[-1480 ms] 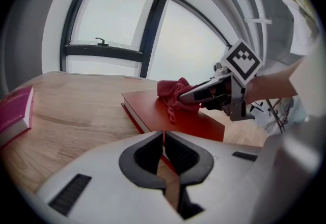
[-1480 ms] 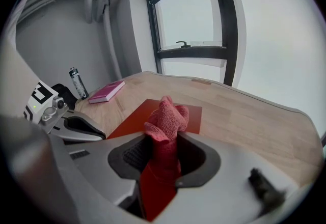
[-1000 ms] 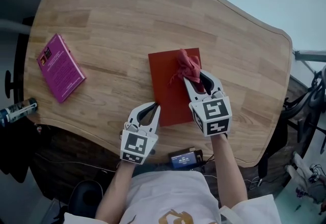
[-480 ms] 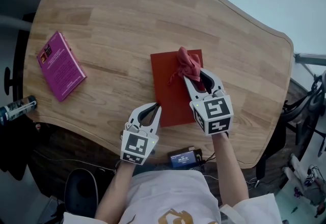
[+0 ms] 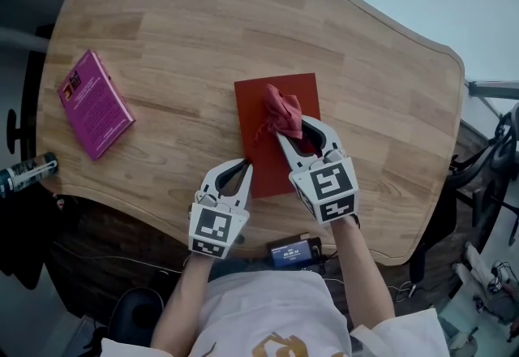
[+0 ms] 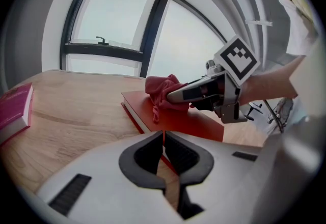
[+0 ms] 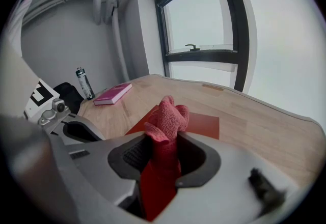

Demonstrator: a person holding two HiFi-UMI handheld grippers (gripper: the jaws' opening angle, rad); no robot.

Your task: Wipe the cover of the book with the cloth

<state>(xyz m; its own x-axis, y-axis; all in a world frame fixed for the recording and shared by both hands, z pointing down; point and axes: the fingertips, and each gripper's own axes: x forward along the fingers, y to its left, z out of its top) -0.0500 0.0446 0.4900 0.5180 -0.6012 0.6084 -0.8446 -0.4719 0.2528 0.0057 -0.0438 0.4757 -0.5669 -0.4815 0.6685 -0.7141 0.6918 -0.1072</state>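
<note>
The fingers of the right gripper (image 5: 298,132) are clamped on a bunched red cloth (image 5: 280,108). It is soft and limp, and its free wad rests on the red book (image 5: 255,104) just ahead. The book looks stiff, flat and likely to slide. The fingers of the left gripper (image 5: 241,166), closed on nothing, butt against its near corner on the counter (image 5: 186,39).

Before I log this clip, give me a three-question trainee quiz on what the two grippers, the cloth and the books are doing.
1. True or false: the right gripper is empty.
2. Where does the pink book lie?
A. Under the red cloth
B. Near the wooden table's left edge, apart from both grippers
C. Between the right gripper's jaws
3. Fill in: the left gripper's tips sit at the red book's near-left ___.

Key: 1 false, it is shut on the red cloth, which rests on the red book; 2 B; 3 corner.
</note>
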